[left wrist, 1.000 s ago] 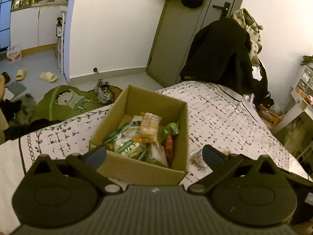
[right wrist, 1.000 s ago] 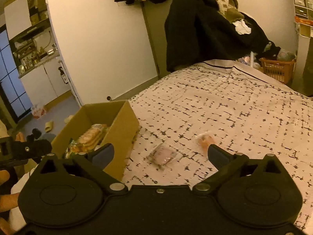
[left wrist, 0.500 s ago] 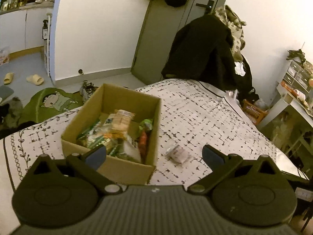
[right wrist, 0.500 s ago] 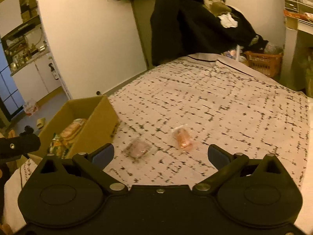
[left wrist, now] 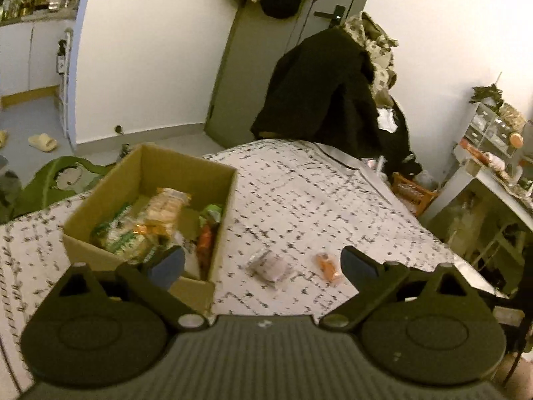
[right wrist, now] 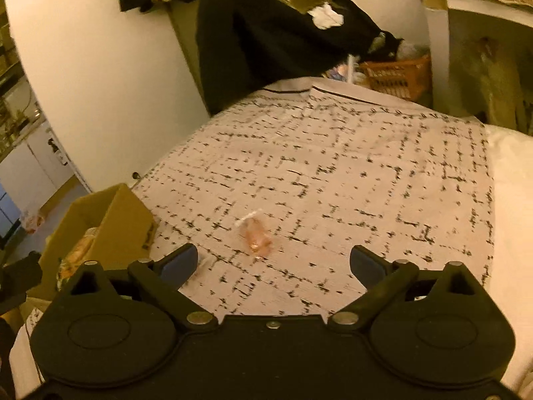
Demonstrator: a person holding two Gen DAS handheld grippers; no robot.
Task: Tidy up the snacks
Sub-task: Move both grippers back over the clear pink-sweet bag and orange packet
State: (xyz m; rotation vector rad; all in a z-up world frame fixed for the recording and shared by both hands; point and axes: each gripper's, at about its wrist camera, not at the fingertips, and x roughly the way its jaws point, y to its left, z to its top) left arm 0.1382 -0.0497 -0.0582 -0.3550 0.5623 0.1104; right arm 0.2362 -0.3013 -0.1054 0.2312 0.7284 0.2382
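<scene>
The left gripper hung spread wide with nothing between its blue-tipped fingers, above a bed covered in a white sheet printed with broken black lines; an open brown cardboard box sat on the sheet at the left, holding green-wrapped packets, a clear pack of pale biscuits and an orange-red wrapper against its right wall; just right of the box lay a small clear packet with a pale pinkish filling, and near it, further right, a small orange wrapped snack, the two apart from each other and both outside the box.

The right gripper was likewise spread and held nothing; the orange snack lay on the sheet just ahead of the gap between its fingers, a little left of centre; the cardboard box stood at the left edge of that view; a black coat hung beyond the foot of the bed.
</scene>
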